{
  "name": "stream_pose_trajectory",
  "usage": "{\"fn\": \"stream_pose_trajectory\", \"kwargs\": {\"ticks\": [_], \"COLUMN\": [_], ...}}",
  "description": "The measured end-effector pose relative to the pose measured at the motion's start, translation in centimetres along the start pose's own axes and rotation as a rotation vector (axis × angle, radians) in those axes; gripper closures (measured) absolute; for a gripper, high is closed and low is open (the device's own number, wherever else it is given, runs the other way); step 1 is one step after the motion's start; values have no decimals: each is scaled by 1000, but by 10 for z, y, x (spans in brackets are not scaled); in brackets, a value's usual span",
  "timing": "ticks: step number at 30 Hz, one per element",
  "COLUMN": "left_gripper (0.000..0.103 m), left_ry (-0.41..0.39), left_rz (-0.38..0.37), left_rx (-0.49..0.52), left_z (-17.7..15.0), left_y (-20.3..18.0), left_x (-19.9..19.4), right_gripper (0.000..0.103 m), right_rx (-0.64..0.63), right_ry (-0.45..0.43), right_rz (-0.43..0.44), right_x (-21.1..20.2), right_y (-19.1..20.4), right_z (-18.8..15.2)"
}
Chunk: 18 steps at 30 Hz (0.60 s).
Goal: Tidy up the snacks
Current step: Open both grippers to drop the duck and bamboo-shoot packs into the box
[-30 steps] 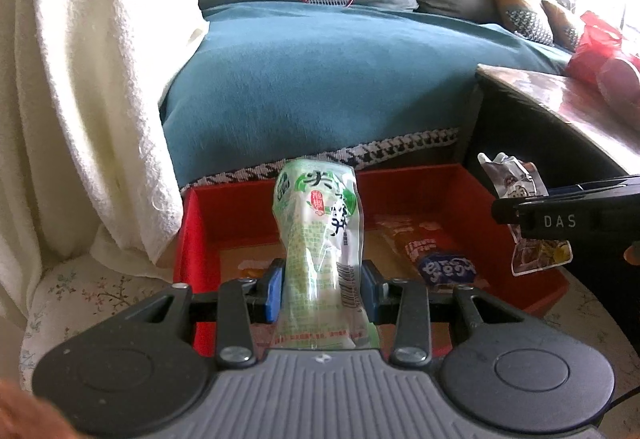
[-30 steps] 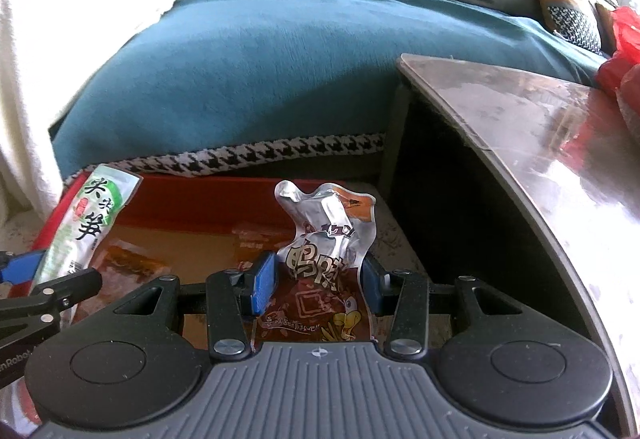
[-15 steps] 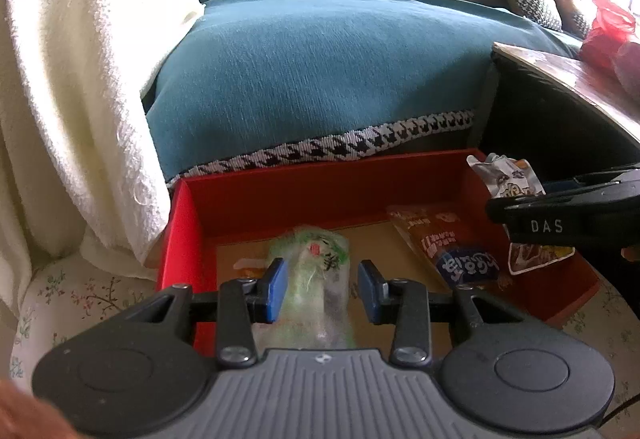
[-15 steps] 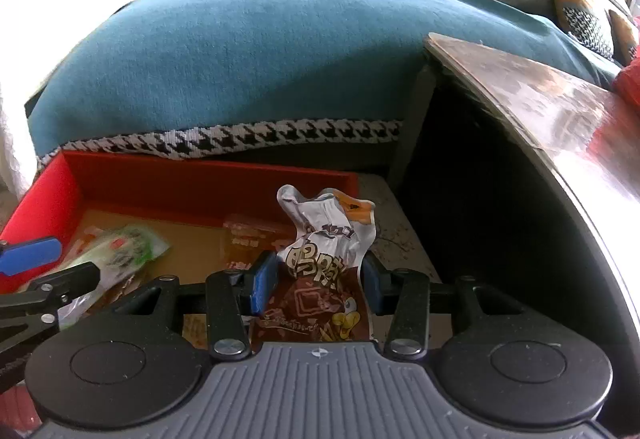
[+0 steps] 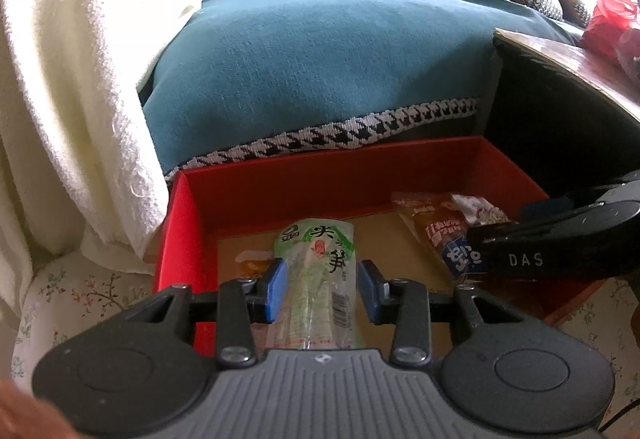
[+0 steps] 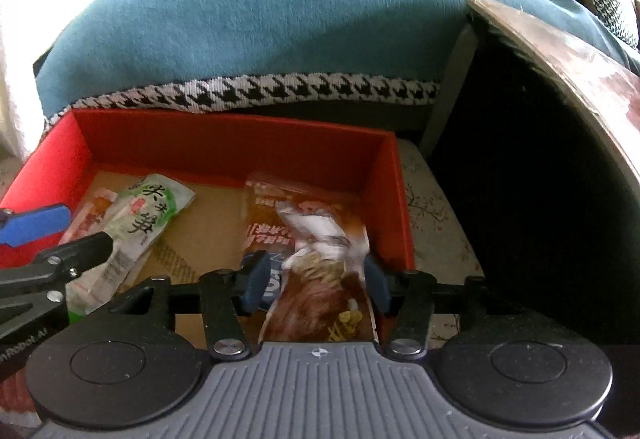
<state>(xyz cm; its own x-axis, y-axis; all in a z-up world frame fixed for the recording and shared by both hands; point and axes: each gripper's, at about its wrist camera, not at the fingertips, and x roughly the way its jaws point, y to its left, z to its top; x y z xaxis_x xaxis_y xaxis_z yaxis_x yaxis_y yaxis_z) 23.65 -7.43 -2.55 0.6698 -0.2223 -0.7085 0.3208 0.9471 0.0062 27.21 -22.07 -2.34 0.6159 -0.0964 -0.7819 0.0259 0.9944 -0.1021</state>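
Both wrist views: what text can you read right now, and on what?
"DAS": side of the right hand-held gripper, whose jaws have just been opening, brown packet between them.
"Robot.AI", start cut off: left hand-held gripper.
"笋": green packet.
Print on the brown packet and the orange-brown packet beneath: too blurred.

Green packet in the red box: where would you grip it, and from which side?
Grip the green packet across its narrow width near mid-length, from above the near side of the red box, where the left gripper sits. It lies flat, pointing at the far wall, both long edges exposed.
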Motion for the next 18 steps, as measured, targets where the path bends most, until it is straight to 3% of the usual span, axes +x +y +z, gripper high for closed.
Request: {"fn": "stream_pose_trajectory", "kwargs": {"ticks": [2, 9, 18], "left_gripper": [67, 58, 56], "left_ry": [2, -13, -35], "left_rz": [3, 14, 15], "left_rx": [3, 18, 36], "left_z": [0, 1, 2], "left_y": [0, -2, -7], "left_x": [-1, -7, -19], "right_gripper": [33, 32, 30], "right_rx": [-6, 1, 3], "right_ry": [-11, -29, -71], "right_rz": [-8, -17, -11], "right_x": [-4, -11, -29], "right_y": [1, -2, 0], "right_z": [0, 4, 8]}}
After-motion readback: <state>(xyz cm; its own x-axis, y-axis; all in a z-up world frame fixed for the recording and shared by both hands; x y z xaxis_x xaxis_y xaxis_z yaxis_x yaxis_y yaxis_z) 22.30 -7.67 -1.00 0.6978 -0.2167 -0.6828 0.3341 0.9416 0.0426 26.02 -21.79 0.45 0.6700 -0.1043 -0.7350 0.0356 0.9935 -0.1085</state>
